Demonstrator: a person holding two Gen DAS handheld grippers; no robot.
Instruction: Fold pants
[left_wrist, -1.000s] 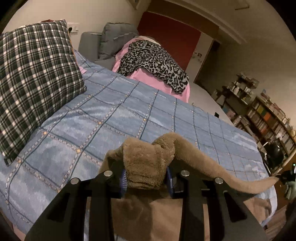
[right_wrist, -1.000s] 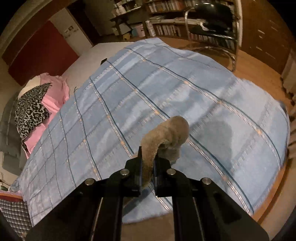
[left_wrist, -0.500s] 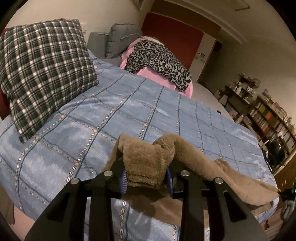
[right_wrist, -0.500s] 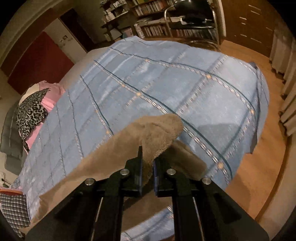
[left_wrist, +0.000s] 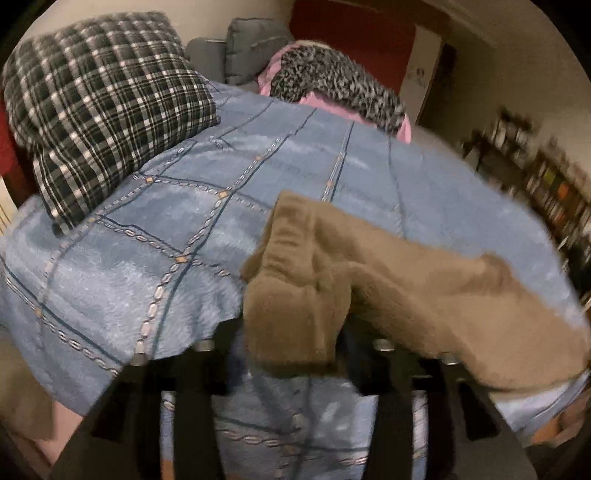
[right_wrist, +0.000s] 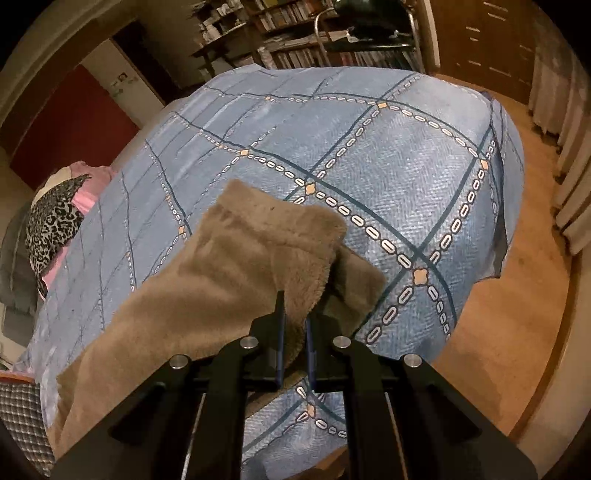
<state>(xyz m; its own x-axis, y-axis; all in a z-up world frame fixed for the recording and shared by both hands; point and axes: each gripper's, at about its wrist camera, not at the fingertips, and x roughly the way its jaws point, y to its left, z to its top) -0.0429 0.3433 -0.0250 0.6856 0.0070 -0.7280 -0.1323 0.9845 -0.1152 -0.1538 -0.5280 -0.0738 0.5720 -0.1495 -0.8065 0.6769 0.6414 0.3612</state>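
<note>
Left gripper (left_wrist: 295, 332): I had it clenched on one bunched end of the pants (left_wrist: 388, 280); the fleece filled the gap between the jaws.
Right gripper (right_wrist: 294, 332): I had it pinched on the other end, the jaws nearly together with a thin fold of fleece between them.
Pants: brown fleece, strung between my two hands low over the near part of the bedspread (right_wrist: 388, 155); whether the middle already touched the cover I could not tell.
Long axis: it ran across me, from the left hand off to the right, roughly along the near bed edge.
Nearer hand: neither; each held its own end, so the lay-down looked a job for both together.
Edges: the bed's corner and the wood floor (right_wrist: 517, 314) lay just beyond my right end; I judged a slip there would drop the fleece off the bed.
Open room: plain cover stretched ahead; the pillow (left_wrist: 96, 122) sat far left, the leopard cloth (left_wrist: 332, 85) well back.
Left view: blurred.
</note>
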